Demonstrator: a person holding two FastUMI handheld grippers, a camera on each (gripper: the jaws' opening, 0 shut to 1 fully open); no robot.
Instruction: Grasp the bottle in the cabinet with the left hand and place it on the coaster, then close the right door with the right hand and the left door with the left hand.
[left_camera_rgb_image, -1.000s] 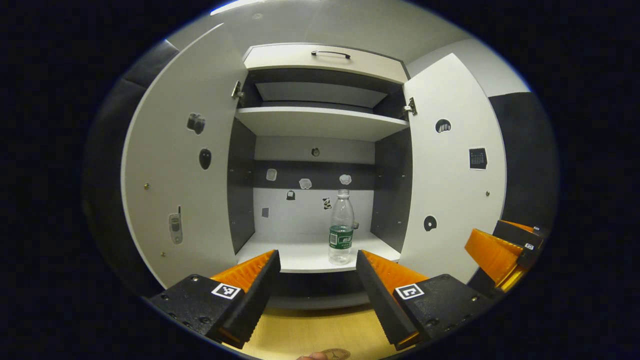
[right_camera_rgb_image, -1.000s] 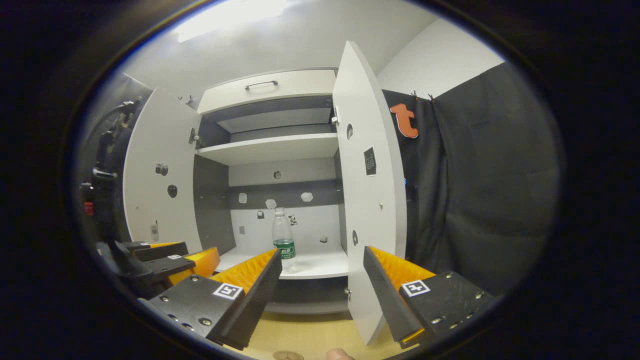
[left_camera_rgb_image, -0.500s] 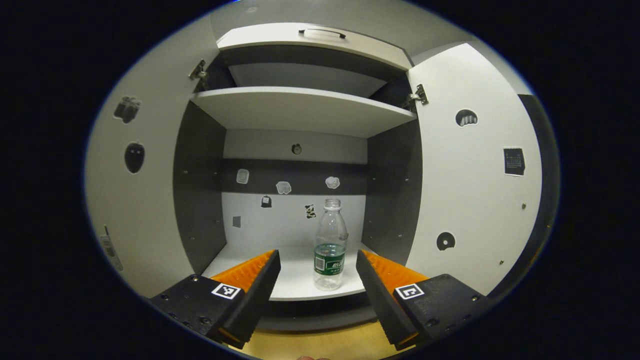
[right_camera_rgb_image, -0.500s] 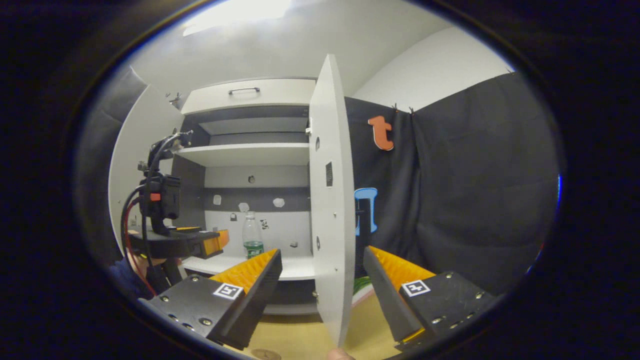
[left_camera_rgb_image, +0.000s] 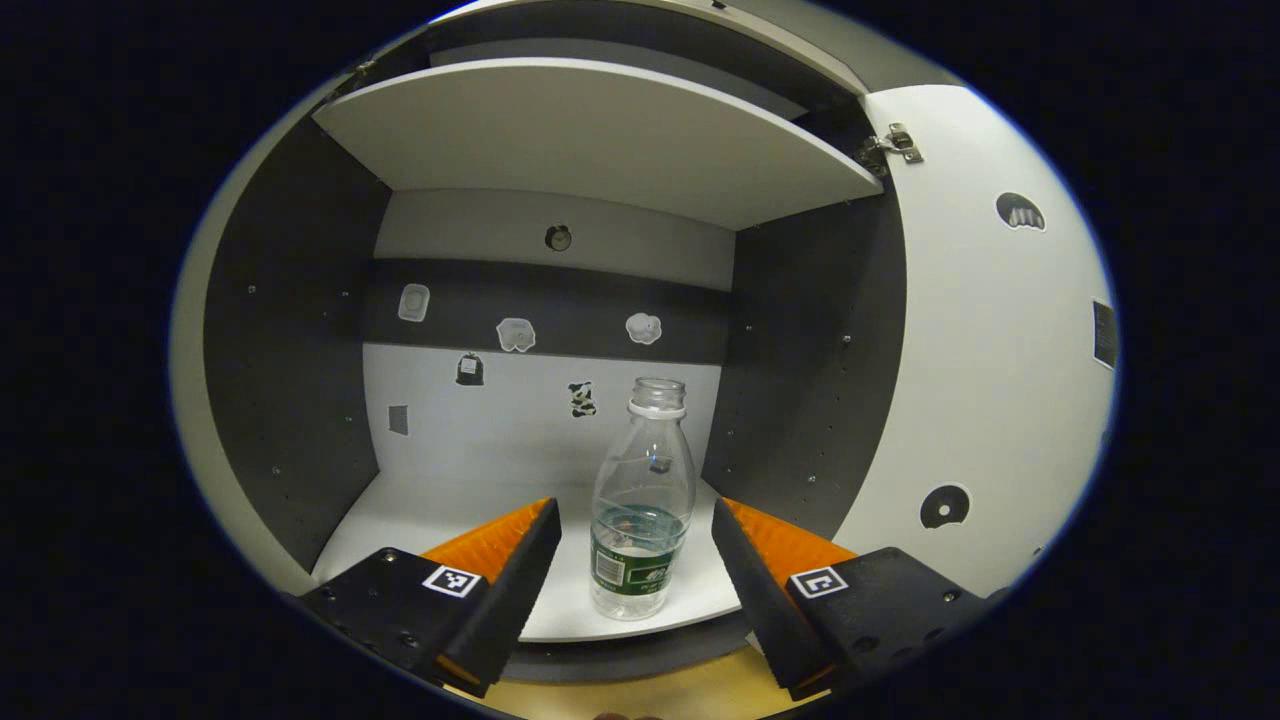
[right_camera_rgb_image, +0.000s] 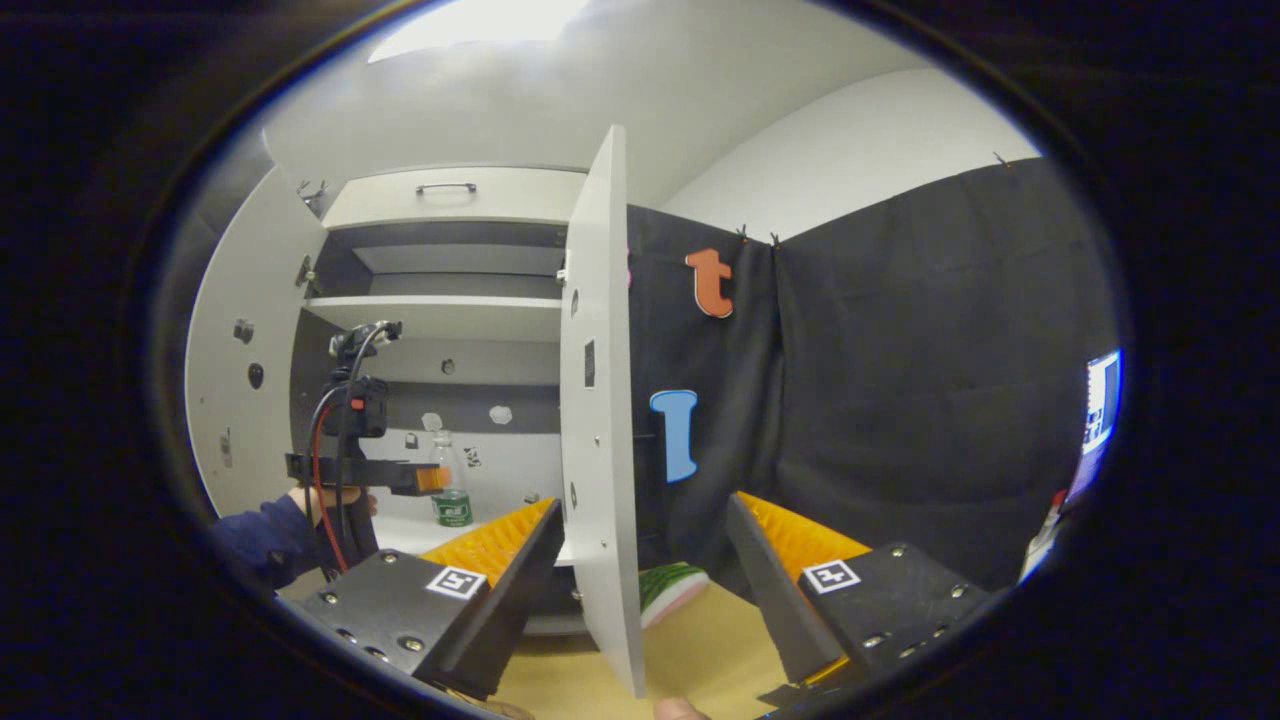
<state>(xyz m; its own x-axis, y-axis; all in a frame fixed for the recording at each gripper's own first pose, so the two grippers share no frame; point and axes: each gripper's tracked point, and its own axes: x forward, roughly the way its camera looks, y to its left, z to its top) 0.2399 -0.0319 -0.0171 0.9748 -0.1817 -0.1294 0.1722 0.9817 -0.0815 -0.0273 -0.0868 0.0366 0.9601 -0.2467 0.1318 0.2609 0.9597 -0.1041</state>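
Observation:
A clear plastic bottle with a green label and no cap stands upright near the front edge of the cabinet's lower shelf. My left gripper is open, one finger on each side of the bottle's lower half, and neither finger touches it. From the right gripper view, the same bottle is just beyond the left gripper, which a hand in a blue sleeve holds. My right gripper is open and holds nothing. The open right door shows edge-on just beyond its fingers.
Both cabinet doors stand wide open, the left door and the right door. An upper shelf hangs over the bottle. A green striped object lies on the wooden tabletop behind the right door. Black cloth covers the wall on the right.
My left gripper has moved forward into the cabinet, so the bottle now sits between its fingers. My right gripper has swung to the right, and the right door now shows edge-on.

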